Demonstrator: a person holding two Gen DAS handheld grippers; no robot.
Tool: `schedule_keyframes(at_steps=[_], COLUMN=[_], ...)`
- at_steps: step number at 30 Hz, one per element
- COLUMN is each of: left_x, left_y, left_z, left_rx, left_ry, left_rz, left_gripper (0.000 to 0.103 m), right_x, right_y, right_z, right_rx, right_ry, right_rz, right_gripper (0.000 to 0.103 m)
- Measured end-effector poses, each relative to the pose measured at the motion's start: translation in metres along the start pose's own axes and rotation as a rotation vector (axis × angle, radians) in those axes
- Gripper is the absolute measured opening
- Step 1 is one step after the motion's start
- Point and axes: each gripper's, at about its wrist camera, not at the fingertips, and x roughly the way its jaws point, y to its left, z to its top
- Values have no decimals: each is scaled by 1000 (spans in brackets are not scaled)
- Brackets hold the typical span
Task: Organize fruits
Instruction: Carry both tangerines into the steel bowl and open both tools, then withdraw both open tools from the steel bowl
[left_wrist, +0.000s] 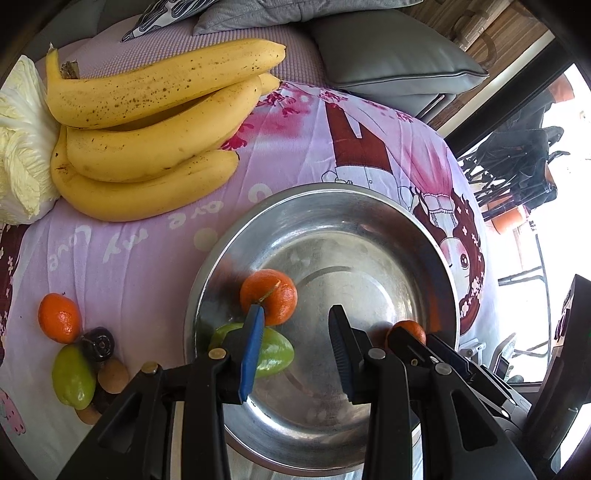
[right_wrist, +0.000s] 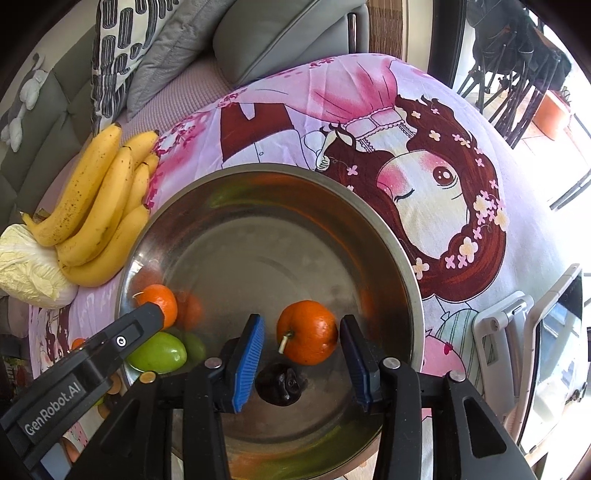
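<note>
Tangerine (right_wrist: 307, 332) in steel bowl (right_wrist: 406, 258), stem pointing lower-left, loose between parted right claw (right_wrist: 303, 363), left claw (left_wrist: 297, 354) empty, ajar.

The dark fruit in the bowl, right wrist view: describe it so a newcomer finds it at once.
Start at the big steel bowl on the pink cartoon cloth. At its near edge, between the right tongs, the dark fruit sits just below a mandarin. It is the bowl's only near-black, wrinkled piece; the rest are orange or green.

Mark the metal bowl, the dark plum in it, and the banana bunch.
metal bowl (right_wrist: 406, 258): right wrist view, bare right rim.
dark plum (right_wrist: 279, 384): right wrist view, middle of its skin.
banana bunch (left_wrist: 155, 147): left wrist view, middle banana's body.
</note>
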Motion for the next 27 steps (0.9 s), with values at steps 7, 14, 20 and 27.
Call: schedule_keyframes(at_steps=[7,14,20,27], left_x=[-10,-20,-29,-37], left_y=[1,10,26,48], left_z=[-3,-7,-12,-23], left_rx=[-3,-15,-57,-106], left_ry=[-9,-7,-14,-18], left_rz=[8,27,59,101], left_gripper=[45,59,68,71], right_x=[-2,-5,-5,-5], right_y=[2,7,9,7], right_z=[-2,-6,-8,-7], right_rx=[-11,-32,-42,-44], right_ry=[5,7,14,27], right_rz=[-8,-23,-34,-29], right_gripper=[63,76,90,101])
